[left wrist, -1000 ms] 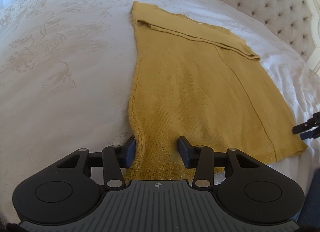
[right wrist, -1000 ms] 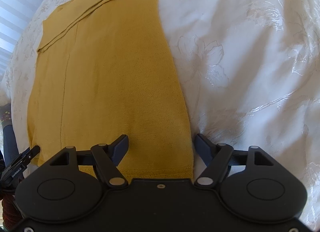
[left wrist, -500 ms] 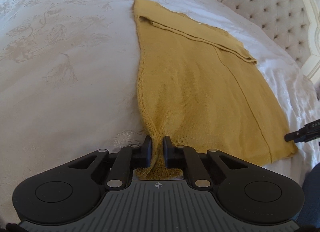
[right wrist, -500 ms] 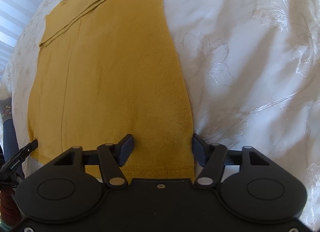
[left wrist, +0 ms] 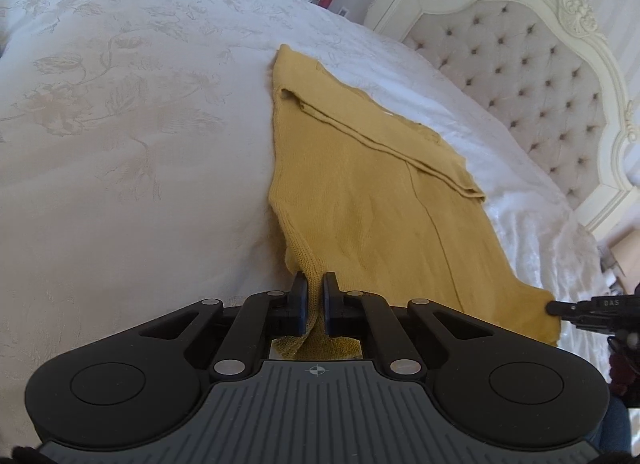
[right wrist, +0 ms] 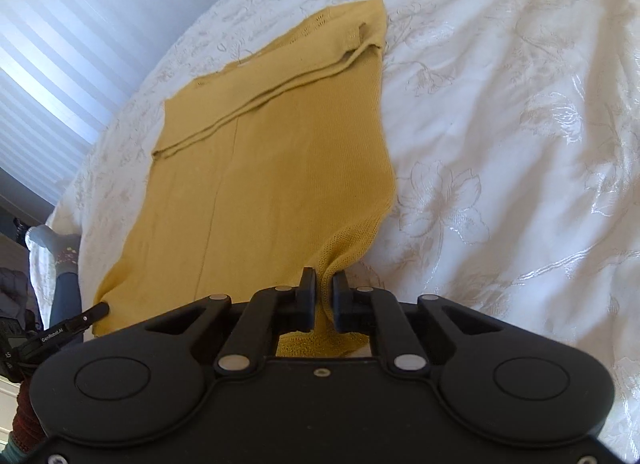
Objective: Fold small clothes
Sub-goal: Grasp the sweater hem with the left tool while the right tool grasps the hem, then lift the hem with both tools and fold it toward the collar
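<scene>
Left wrist view shows a mustard-yellow knit top (left wrist: 372, 200) spread on the white embroidered bedspread (left wrist: 120, 144) of a bed with a tufted headboard (left wrist: 532, 76) at the far right. Its far end already carries a folded-over band, likely the sleeves or upper part turned in, so the side folds look done, and the lengthwise fold that brings the near hem to the far end is judged still to come. The left gripper (left wrist: 315, 304) has its jaws drawn narrow on the near left hem corner, knit bunched between the pads. In the right wrist view, the right gripper (right wrist: 324, 296) is closing its jaws on the near right hem corner, with cloth pinched up between them and rising off the bedspread.
</scene>
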Action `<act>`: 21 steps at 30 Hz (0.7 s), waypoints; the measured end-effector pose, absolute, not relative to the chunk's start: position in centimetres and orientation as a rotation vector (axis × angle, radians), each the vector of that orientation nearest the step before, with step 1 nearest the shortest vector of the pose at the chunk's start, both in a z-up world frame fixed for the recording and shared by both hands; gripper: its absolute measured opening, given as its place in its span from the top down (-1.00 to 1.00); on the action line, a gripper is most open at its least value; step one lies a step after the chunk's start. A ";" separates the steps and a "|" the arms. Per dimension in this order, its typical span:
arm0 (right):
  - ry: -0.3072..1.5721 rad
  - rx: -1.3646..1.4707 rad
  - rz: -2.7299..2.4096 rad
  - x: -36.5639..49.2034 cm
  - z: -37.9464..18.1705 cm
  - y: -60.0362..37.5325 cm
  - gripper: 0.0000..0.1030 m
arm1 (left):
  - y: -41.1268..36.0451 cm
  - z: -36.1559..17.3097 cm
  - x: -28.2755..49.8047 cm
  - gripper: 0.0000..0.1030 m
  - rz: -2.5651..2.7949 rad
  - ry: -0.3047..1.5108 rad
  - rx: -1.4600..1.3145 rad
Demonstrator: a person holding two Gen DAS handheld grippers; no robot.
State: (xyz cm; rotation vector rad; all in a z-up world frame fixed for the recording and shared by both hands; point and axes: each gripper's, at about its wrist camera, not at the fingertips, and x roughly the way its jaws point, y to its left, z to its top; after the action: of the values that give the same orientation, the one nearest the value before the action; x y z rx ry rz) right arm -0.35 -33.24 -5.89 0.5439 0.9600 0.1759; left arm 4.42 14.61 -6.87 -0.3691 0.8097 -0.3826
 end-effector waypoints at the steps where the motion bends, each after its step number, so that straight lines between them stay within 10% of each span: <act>1: 0.946 0.552 0.175 -0.5 -5.8 -33.4 0.71 | 14.6 -6.9 4.5 0.86 -0.384 0.813 -0.376; 21: 1.092 0.505 0.098 0.8 -7.1 -32.6 0.71 | 17.7 -9.9 4.8 0.87 -0.294 0.917 -0.460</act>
State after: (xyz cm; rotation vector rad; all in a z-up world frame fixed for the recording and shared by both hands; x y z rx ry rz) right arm 0.83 -32.64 -7.12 0.5054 1.0918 0.0984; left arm 4.77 17.70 -9.86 -0.4597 0.9166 -0.2942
